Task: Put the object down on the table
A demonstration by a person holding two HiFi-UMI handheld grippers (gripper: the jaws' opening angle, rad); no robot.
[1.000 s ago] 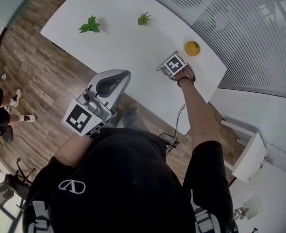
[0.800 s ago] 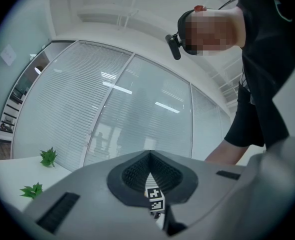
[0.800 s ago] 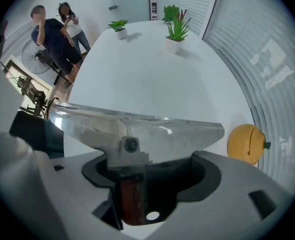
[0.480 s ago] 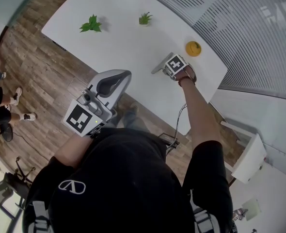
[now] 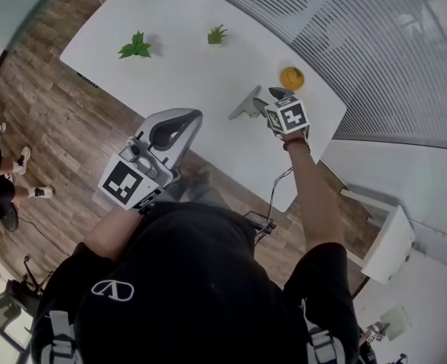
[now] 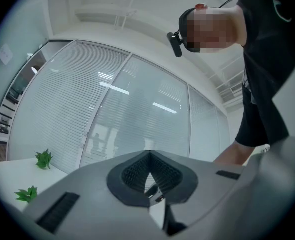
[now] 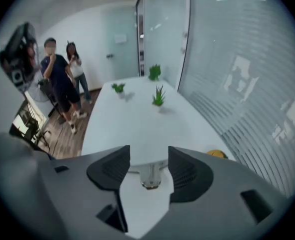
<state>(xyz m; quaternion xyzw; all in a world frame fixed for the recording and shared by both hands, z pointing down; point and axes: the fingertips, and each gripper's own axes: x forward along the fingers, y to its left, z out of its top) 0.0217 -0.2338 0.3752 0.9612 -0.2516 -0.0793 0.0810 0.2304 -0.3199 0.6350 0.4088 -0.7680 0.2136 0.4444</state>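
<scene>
Now yellow object, perhaps ball, lies beside right gripper's empty, spread, just-narrowing jaws.

Matt wht table, wood-grain floor

Round yellow-orange obj, at rest on white table, nr its window-side edge

yellow object down, right gripper beside it

white table fills upper centre. yellow object lies on it near the right edge, apart from the right gripper just left of it. its jaws stand apart, have just been closing, nothing between. left gripper at centre left. small plants at upper left.
</scene>
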